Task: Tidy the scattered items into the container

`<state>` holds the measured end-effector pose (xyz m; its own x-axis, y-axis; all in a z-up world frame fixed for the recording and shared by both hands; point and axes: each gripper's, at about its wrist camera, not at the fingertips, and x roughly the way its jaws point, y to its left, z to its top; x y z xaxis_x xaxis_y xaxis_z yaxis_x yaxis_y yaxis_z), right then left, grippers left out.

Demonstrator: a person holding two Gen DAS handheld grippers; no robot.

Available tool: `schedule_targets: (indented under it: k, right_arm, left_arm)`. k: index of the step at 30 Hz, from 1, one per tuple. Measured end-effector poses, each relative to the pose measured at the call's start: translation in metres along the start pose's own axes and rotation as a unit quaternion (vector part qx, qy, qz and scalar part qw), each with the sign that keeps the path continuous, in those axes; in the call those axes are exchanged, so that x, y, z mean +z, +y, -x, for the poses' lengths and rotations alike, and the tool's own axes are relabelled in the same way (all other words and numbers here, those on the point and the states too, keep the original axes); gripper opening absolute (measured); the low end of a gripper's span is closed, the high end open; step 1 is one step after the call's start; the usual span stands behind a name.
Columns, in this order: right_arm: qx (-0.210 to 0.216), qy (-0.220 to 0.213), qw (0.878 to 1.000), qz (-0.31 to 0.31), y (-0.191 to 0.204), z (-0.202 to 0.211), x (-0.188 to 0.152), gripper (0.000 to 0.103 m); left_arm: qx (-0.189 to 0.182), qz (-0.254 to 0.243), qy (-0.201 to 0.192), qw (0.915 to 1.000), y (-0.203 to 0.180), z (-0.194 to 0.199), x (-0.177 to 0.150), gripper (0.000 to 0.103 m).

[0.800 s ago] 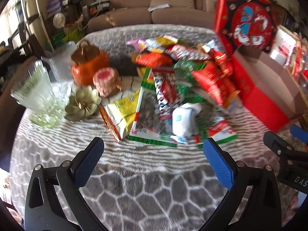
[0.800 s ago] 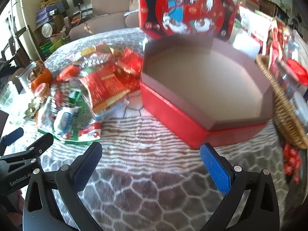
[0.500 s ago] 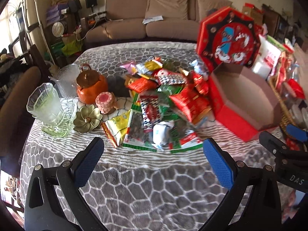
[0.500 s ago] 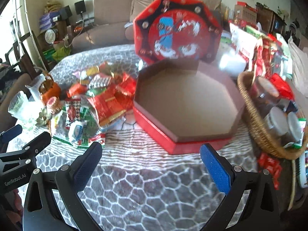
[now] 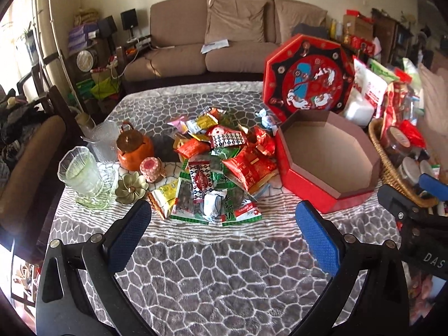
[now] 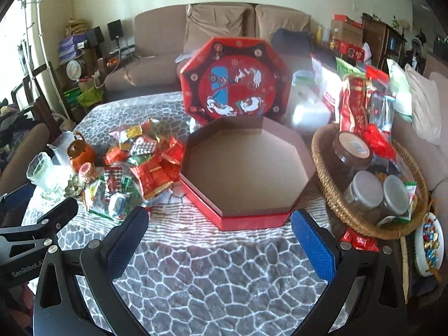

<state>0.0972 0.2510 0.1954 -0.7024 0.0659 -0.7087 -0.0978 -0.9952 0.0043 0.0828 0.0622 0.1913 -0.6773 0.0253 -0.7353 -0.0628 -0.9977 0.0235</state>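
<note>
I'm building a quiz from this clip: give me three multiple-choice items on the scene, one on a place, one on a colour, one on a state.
1. Where does the snack pile lie relative to the box, in the left wrist view?
A. left of it B. inside it C. right of it

2. What colour are the box's outer walls?
A. blue B. red C. green

3. What state is the box in?
A. closed B. full of packets C. open and empty

Key:
1 A: the packets sit on the cloth beside the box's left wall.
2 B: the outer walls show red in both views.
3 C: the lid stands behind it, and the bare brown floor shows.
</note>
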Motion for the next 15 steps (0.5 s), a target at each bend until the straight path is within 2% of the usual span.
schedule_targets:
  k: [8, 15]
  right_arm:
    - [0.01, -0.008, 1.0, -0.001, 0.007, 0.017, -0.004, 0.103]
    - [0.023, -0.007, 1.0, 0.016, 0.033, 0.018, -0.007, 0.103]
  left_arm:
    - [0.006, -0.001, -0.008, 1.0, 0.003, 0.018, -0.001, 0.103]
    - [0.026, 0.019, -0.004, 0.9995, 0.038, 0.017, -0.01, 0.103]
